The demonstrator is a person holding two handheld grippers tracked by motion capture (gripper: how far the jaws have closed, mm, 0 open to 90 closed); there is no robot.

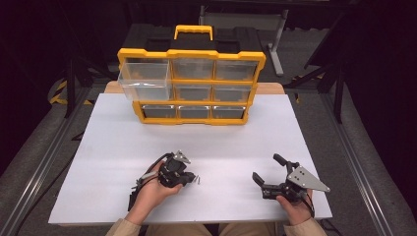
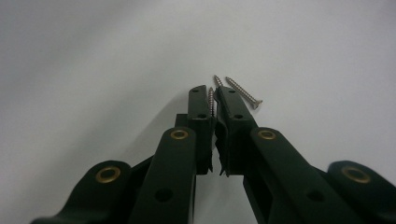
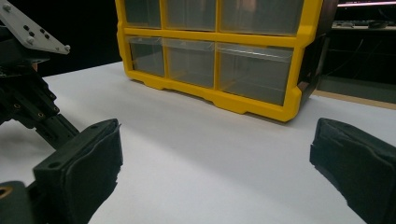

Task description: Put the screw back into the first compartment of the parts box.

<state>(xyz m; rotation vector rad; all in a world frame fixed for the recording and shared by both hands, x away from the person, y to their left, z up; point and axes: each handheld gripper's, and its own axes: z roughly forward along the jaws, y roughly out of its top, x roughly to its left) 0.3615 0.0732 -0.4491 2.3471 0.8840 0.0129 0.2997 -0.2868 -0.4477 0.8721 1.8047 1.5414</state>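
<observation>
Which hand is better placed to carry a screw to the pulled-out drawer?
Left. The left gripper is shut on a screw, and the open drawer is on its side. The right gripper is open, holding nothing.

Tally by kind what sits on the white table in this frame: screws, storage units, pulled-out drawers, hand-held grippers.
Screws: 2, one clamped in the left hand-held gripper, screw, and one loose screw beside it
Drawer organiser: 1
Pulled-out drawer: 1
Hand-held grippers: 2, including the right hand-held gripper, jaws apart
Total: 6
</observation>
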